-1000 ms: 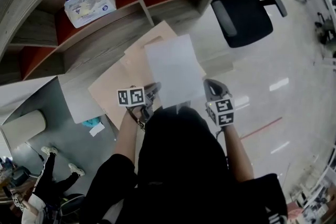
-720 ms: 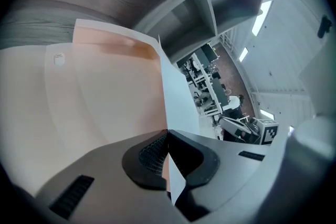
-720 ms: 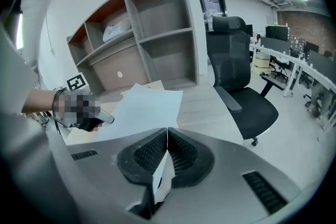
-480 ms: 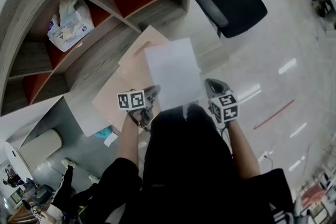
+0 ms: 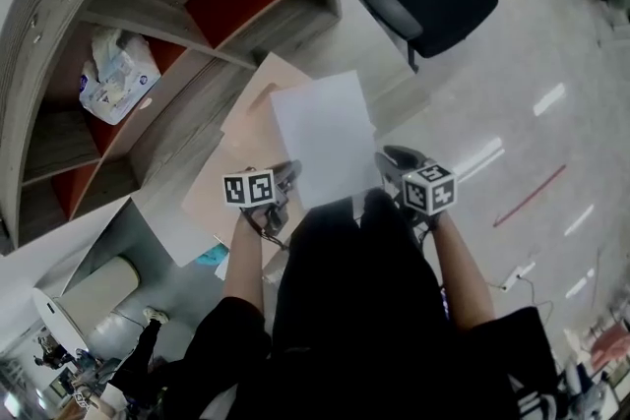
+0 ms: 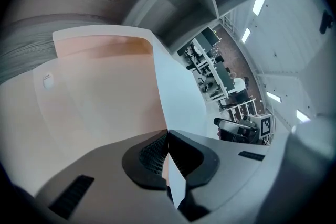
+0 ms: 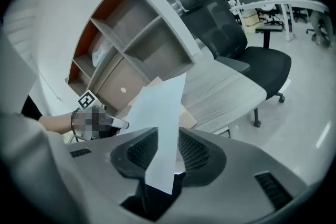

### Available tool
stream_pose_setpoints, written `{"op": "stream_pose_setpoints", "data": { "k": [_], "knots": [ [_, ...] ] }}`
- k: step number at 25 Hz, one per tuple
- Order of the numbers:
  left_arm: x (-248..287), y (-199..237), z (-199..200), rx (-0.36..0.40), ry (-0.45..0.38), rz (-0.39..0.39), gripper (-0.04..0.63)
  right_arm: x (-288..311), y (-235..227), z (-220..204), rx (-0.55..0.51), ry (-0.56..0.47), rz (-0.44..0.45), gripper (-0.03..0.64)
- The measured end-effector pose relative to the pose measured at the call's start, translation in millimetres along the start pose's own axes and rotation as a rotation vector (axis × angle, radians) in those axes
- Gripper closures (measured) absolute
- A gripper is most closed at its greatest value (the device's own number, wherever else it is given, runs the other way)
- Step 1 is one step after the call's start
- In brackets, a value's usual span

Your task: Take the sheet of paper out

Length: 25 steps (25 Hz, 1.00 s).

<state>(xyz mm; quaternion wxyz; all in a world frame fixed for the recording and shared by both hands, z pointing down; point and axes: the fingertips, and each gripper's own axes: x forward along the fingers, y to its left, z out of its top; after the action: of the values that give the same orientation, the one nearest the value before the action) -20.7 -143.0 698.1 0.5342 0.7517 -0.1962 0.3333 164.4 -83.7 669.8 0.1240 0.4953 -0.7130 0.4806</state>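
**A:** As the right gripper (image 7: 167, 139) eases off, what goes in the log?

**B:** Its fingers (image 7: 140, 150) have just been opening. They are now part open, with a gap on each side of the sheet (image 7: 160, 113). The sheet stands between them and the pads are off it.

**A:** And a second ago?

**B:** They were clamped on that near edge. In the head view the marker cube has rolled too, and a different face is up.

**A:** Left gripper (image 6: 167, 132)?

**B:** Its fingers (image 6: 149, 155) are shut tight, with a white sliver of the sheet pinched between them. The folder (image 6: 100, 97) lies hard against the same pinch. I cannot tell whether it is caught too.

**A:** Where is the sheet?

**B:** In the head view it is held up in front of the person, between the two grippers and lying over the tan folder. Its whole outline shows. It sits against the folder just as it did a second ago, with no slide.

**A:** What does that mean for the task?

**B:** This is judgement only. Nothing of the sheet looks tucked in, so the pull seems mostly done. With the right grip off, the left alone carries it. It reads as a regrip rather than a finish, since sheet and folder are not yet apart. The risk is that a hold on one edge lets the sheet droop or swing.
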Motion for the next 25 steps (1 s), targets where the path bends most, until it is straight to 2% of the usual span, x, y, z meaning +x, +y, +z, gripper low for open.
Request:
{"op": "stream_pose_setpoints", "data": {
  "k": [1,2,5,10,16,21,25],
  "knots": [
    [0.5,0.6,0.2,0.004,0.008,0.003,0.549,2.8,0.8,-4.0,0.016,0.005,0.025,0.472],
    [0.8,1.2,0.6,0.009,0.016,0.006,0.549,5.1,2.1,-6.9,0.03,0.008,0.05,0.46],
    [1.5,2.1,0.7,0.017,0.032,0.013,0.549,9.4,6.6,-10.7,0.08,0.002,0.112,0.459],
    [2.9,2.5,0.8,0.016,0.039,0.016,0.549,18.7,3.9,-16.0,0.129,-0.017,0.177,0.418],
    [4.5,1.2,0.7,0.018,0.045,0.021,0.549,30.3,0.9,-25.9,0.195,0.024,0.233,0.416],
    [5.3,-1.6,1.1,0.024,0.047,0.027,0.549,32.2,3.2,-24.6,0.221,0.017,0.264,0.417],
    [4.1,-2.7,2.2,0.024,0.039,0.032,0.549,29.6,9.2,-21.3,0.207,0.019,0.284,0.468]
  ]
}}
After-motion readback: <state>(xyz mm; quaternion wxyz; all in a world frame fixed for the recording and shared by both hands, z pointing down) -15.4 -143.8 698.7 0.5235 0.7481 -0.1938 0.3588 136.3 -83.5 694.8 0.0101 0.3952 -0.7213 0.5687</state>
